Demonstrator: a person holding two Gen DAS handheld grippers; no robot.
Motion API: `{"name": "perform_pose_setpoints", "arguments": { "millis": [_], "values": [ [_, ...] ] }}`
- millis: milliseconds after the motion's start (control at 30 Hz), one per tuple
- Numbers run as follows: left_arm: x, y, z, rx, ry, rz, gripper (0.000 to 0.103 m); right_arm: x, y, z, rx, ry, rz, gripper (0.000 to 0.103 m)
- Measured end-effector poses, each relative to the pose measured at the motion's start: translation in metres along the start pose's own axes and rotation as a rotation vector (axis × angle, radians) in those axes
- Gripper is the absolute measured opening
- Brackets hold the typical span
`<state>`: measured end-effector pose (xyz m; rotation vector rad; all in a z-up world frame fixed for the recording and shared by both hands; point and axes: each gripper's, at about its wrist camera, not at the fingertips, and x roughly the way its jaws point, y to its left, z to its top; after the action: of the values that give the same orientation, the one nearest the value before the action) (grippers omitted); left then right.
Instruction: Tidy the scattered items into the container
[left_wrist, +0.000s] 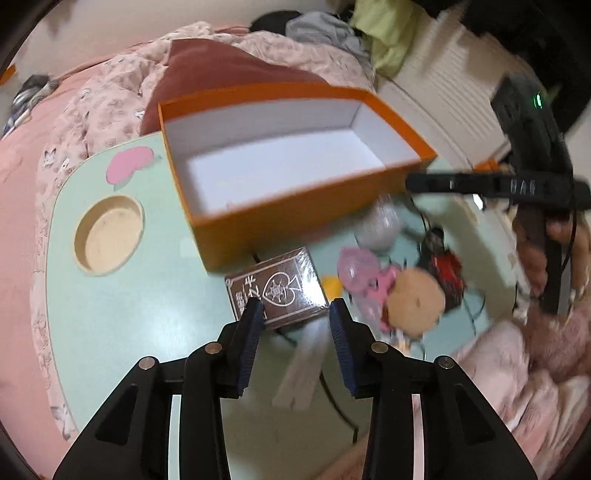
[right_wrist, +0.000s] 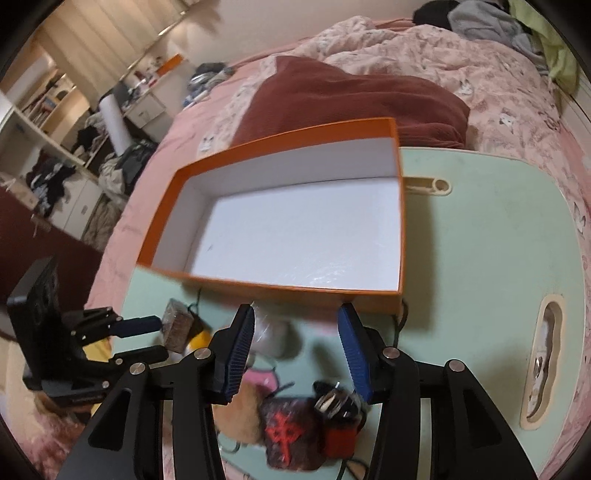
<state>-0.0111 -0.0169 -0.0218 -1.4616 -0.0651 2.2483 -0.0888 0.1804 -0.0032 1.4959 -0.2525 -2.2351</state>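
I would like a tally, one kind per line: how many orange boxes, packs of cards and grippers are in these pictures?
Orange box: 1
Pack of cards: 1
Grippers: 2, left gripper and right gripper
Total: 4

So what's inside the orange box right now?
Nothing shows inside the orange box: only its bare white floor and walls. The near wall hides a strip of floor in the left wrist view.

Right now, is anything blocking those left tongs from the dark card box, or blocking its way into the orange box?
Nothing visible. The left tongs are open right at the card box, which lies beside the orange box's near wall. The orange box is open-topped and looks empty.
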Motion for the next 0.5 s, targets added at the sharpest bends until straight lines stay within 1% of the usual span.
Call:
{"name": "perform_pose_setpoints", "arguments": {
  "millis": [100, 167, 200, 300, 333, 367, 400, 467, 500],
  "values": [
    [0.0, 0.003, 0.006, -0.023, -0.007, -0.007, 0.039, 0.0, 0.001, -0.001, -0.007, 0.0, -0.02, 0.046],
    [-0.002, 0.003, 0.005, -0.031, -0.014, 0.016, 0.039, -0.005, 0.004, -0.008, -0.021, -0.008, -0.015, 0.046],
    [-0.004, 0.004, 0.004, -0.039, -0.022, 0.043, 0.039, -0.009, 0.007, -0.012, -0.03, -0.021, -0.029, 0.046],
    [-0.011, 0.006, -0.002, -0.068, -0.059, 0.221, 0.039, -0.023, 0.011, -0.029, -0.062, -0.072, -0.122, 0.046],
    [-0.015, 0.005, -0.005, -0.073, -0.075, 0.233, 0.039, -0.028, 0.012, -0.037, -0.07, -0.086, -0.154, 0.046],
    [-0.021, 0.004, -0.01, -0.083, -0.087, 0.193, 0.04, -0.031, 0.013, -0.044, -0.073, -0.095, -0.17, 0.046],
    [-0.025, 0.002, -0.014, -0.097, -0.086, 0.136, 0.041, -0.035, 0.013, -0.054, -0.067, -0.105, -0.178, 0.047],
    [-0.032, -0.004, -0.024, -0.128, -0.078, 0.045, 0.056, -0.039, 0.013, -0.069, -0.05, -0.118, -0.186, 0.048],
    [-0.035, -0.009, -0.031, -0.146, -0.074, 0.025, 0.066, -0.041, 0.016, -0.083, -0.038, -0.125, -0.199, 0.048]
  ]
}}
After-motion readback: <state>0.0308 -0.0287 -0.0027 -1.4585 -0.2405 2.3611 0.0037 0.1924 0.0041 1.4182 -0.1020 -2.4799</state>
